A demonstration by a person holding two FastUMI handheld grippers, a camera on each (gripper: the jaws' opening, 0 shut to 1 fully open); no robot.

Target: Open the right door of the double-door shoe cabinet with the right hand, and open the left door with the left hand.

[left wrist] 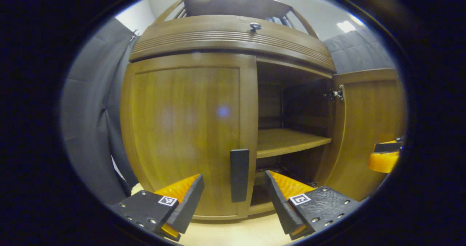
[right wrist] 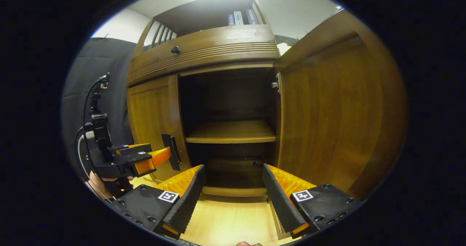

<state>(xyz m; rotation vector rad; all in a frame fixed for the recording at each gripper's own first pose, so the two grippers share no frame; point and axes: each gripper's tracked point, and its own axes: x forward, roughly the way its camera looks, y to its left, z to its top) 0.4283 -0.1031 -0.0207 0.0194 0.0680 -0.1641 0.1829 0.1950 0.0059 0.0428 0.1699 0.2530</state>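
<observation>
The left gripper is held level, its fingers spread wide apart with nothing gripped between them. Seen from the right gripper view, it is carried low at the left, pointing to the right, with a hand wrapped beneath its body; whether its fingers touch anything cannot be told from there. The right gripper is likewise held level, jaws parted widely and empty. In the left gripper view, part of it is seen at the far right edge.
</observation>
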